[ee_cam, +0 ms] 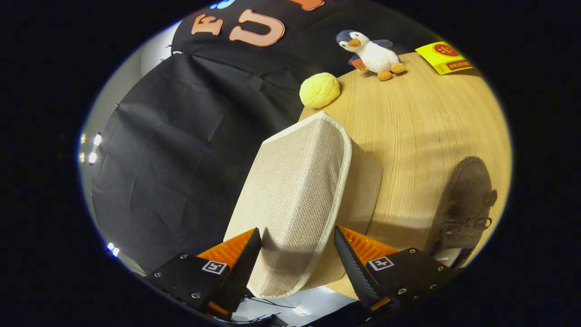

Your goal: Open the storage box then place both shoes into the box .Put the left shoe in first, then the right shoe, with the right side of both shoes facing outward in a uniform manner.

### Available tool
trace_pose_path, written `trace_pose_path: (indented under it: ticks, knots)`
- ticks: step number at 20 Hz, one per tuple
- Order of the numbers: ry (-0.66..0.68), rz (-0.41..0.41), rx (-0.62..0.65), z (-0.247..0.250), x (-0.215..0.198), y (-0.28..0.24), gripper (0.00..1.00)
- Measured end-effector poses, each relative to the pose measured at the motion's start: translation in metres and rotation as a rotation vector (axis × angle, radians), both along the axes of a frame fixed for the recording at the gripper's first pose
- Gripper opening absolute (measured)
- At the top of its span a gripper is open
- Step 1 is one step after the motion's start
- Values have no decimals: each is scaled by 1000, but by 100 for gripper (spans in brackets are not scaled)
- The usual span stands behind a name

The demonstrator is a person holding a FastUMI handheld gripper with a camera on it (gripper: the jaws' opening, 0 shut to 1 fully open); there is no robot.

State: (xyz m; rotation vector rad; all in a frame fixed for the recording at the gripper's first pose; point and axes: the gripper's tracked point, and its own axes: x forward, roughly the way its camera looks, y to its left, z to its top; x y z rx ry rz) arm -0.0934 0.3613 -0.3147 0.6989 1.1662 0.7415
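Tongs (297,254) stand wide open astride the storage box's (299,190) near edge, brown shoe (463,204) to their right.

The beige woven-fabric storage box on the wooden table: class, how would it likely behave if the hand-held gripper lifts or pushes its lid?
The beige woven-fabric storage box has a cloth weave, so it is probably light and may slide. Its piped lid edge looks soft, likely flexing. The hand-held gripper is open, fingers either side of that edge.
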Motion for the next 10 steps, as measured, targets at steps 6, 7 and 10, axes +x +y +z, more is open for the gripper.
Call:
trace_pose_path:
  ticks: [6, 7, 10]
  knots:
    - [108, -68, 105, 16, 3, 0, 94]
    - [109, -68, 111, 20, 3, -3, 91]
    - [114, -89, 169, 48, 8, -7, 78]
